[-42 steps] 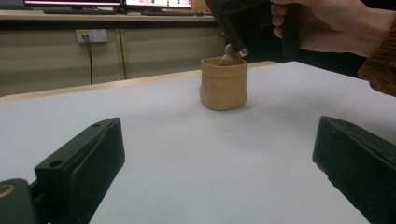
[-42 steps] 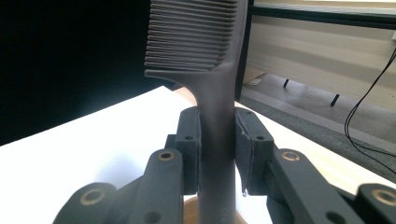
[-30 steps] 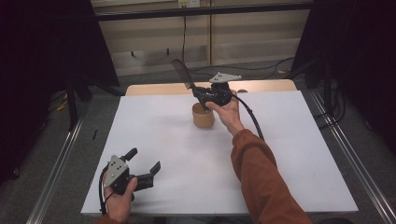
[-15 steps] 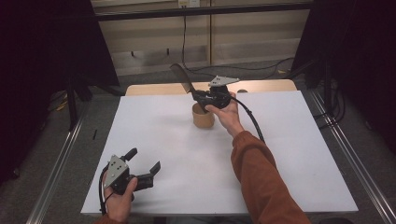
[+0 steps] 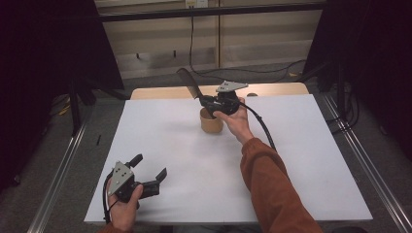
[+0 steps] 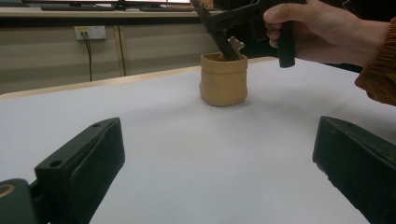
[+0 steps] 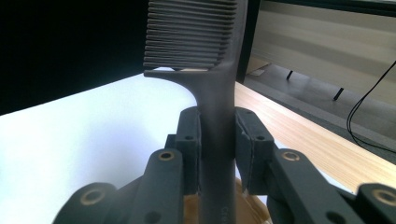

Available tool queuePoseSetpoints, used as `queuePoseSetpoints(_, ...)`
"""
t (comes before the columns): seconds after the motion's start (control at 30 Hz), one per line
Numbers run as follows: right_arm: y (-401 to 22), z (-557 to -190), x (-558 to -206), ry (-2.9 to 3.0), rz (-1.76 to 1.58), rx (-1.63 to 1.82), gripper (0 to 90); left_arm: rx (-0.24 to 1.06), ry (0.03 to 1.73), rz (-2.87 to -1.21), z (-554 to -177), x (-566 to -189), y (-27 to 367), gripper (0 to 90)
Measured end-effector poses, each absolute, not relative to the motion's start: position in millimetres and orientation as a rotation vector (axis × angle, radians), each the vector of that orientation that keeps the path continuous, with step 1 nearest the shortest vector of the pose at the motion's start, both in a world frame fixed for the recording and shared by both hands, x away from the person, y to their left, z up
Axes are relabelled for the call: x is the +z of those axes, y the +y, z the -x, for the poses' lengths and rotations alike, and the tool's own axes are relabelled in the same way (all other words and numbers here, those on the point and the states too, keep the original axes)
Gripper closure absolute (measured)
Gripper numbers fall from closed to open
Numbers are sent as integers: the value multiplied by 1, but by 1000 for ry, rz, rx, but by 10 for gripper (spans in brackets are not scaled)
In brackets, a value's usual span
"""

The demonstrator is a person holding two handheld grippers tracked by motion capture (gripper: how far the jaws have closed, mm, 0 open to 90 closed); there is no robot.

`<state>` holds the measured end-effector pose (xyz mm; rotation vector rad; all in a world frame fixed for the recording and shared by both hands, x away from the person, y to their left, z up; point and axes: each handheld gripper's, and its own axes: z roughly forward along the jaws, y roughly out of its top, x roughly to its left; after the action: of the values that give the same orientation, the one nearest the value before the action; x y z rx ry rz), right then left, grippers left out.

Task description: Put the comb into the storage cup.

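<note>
White table (image 5: 311, 160) under me, wood strip at far edge. My right arm (image 5: 272, 194) reaches across table, sleeve orange. Tan cup (image 5: 212, 122) mid-table, far half, just under my right gripper (image 7: 217, 140). Right gripper pinching dark comb (image 7: 205, 60) by handle, toothed end up, tilted away; lower end in cup. My left gripper (image 5: 148, 170) near front left corner, spread, nothing between, well apart from cup.
</note>
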<state>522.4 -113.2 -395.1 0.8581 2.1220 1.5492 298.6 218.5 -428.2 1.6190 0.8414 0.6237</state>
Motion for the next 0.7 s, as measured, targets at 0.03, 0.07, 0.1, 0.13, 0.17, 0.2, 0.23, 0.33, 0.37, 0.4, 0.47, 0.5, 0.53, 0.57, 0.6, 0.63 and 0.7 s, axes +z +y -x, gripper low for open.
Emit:
queuePoseSetpoints(0.03, -113, -522, -395, 2122, -859, 1550, 727, 622, 841, -1617, -299, -428, 219, 23)
queuePoseSetpoints(0.07, -113, -522, -395, 2122, -857, 1551, 728, 622, 841, -1616, -299, -428, 219, 23)
queuePoseSetpoints(0.1, -114, -522, -395, 2120, -854, 1552, 727, 621, 841, -1617, -299, -428, 219, 23)
queuePoseSetpoints(0.13, -114, -521, -394, 2121, -854, 1553, 727, 623, 837, -1624, -299, -428, 219, 23)
queuePoseSetpoints(0.17, -114, -521, -394, 2117, -853, 1552, 727, 621, 837, -1621, -299, -428, 219, 23)
queuePoseSetpoints(0.2, -114, -520, -394, 2115, -853, 1553, 727, 618, 843, -1613, -298, -428, 218, 23)
queuePoseSetpoints(0.23, -115, -520, -394, 2115, -852, 1551, 728, 619, 838, -1616, -298, -428, 218, 23)
queuePoseSetpoints(0.33, -115, -518, -395, 2105, -847, 1560, 727, 620, 839, -1617, -298, -428, 218, 22)
queuePoseSetpoints(0.37, -115, -518, -396, 2108, -851, 1557, 727, 619, 843, -1614, -298, -428, 218, 22)
queuePoseSetpoints(0.4, -116, -517, -398, 2114, -850, 1544, 727, 618, 843, -1615, -298, -428, 219, 23)
queuePoseSetpoints(0.47, -118, -517, -403, 2109, -865, 1547, 728, 620, 845, -1614, -298, -428, 219, 23)
queuePoseSetpoints(0.5, -118, -516, -403, 2098, -872, 1557, 727, 620, 845, -1613, -299, -428, 219, 22)
queuePoseSetpoints(0.53, -119, -515, -403, 2096, -870, 1560, 727, 619, 846, -1615, -299, -428, 219, 23)
queuePoseSetpoints(0.57, -119, -515, -403, 2102, -869, 1560, 728, 625, 842, -1623, -299, -428, 219, 22)
queuePoseSetpoints(0.6, -119, -515, -403, 2109, -869, 1556, 727, 623, 841, -1624, -299, -428, 219, 22)
queuePoseSetpoints(0.63, -120, -515, -403, 2112, -870, 1554, 727, 620, 840, -1621, -299, -428, 218, 22)
queuePoseSetpoints(0.7, -120, -515, -403, 2119, -870, 1549, 727, 621, 841, -1617, -299, -428, 218, 22)
